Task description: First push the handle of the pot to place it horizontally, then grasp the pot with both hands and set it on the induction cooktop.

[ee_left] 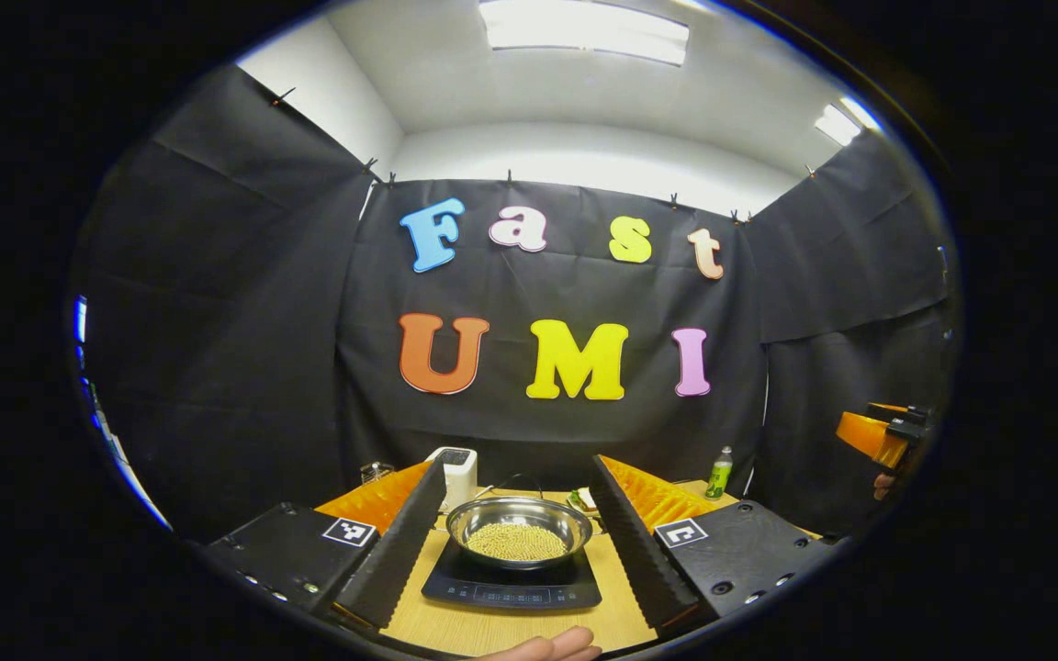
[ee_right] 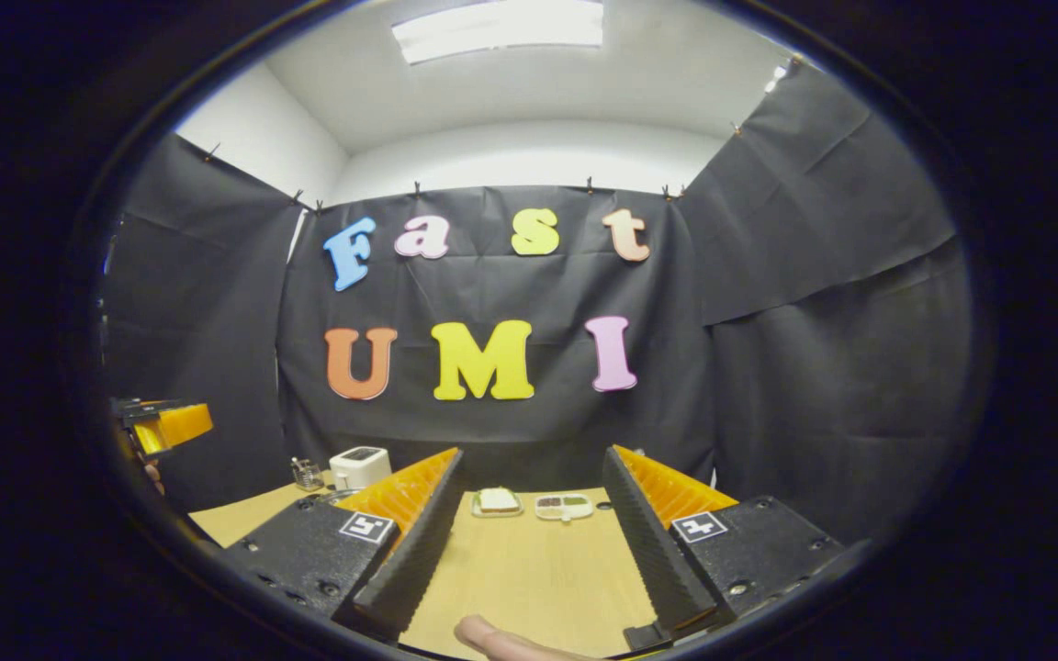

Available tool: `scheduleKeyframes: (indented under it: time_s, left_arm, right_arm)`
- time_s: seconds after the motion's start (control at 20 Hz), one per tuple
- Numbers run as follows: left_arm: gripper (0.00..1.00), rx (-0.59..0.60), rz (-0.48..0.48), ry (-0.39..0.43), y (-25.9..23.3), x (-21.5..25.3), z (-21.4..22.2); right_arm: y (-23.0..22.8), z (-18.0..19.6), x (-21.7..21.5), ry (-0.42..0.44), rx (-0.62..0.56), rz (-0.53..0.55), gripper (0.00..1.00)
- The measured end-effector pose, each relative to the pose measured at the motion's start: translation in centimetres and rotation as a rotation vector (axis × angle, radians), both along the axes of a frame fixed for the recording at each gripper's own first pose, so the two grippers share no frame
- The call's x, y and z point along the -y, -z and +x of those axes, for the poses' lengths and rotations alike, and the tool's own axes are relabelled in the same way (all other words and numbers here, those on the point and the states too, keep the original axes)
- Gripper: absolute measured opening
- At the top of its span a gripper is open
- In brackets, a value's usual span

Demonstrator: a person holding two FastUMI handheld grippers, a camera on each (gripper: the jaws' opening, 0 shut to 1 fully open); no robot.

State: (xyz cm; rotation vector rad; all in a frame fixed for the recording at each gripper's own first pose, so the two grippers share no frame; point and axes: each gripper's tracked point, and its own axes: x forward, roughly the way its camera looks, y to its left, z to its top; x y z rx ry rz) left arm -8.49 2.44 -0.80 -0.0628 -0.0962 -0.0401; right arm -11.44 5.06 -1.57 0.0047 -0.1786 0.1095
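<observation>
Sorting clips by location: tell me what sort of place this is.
Likely a mock kitchen in a recording booth: a shiny metal pot of beans sits on a black induction cooktop, with a white toaster behind, on a wooden table.

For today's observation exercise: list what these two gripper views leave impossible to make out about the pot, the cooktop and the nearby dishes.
- Pot handle: left gripper view, behind the bowl; a thin dark arc shows, its lie unclear.
- Induction cooktop panel: left gripper view, markings too small.
- Pot's contents: small pale grains, kind unclear.
- Two small dishes: right gripper view, food too small to identify.
- Green bottle: left gripper view, base hidden by a gripper finger.
</observation>
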Motion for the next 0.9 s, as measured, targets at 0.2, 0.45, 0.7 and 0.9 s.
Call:
scheduleKeyframes:
  time_s: [0.2,0.45,0.7,0.9]
  left_arm:
    - [0.94,-0.010,-0.005,0.021,0.8,0.6,0.2]
    - [0.94,-0.006,-0.010,0.018,2.1,0.7,0.8]
    - [0.94,-0.006,-0.002,0.015,2.4,1.1,0.9]
    - [0.94,0.001,0.012,0.023,2.3,2.0,0.9]
  right_arm:
    - [0.6,-0.2,0.5,-0.007,0.006,0.019,0.95]
    - [1.1,0.0,1.3,-0.007,0.008,0.056,0.95]
    - [1.9,0.1,2.6,0.008,-0.003,0.071,0.95]
    - [2.1,0.1,3.1,0.014,-0.010,0.076,0.95]
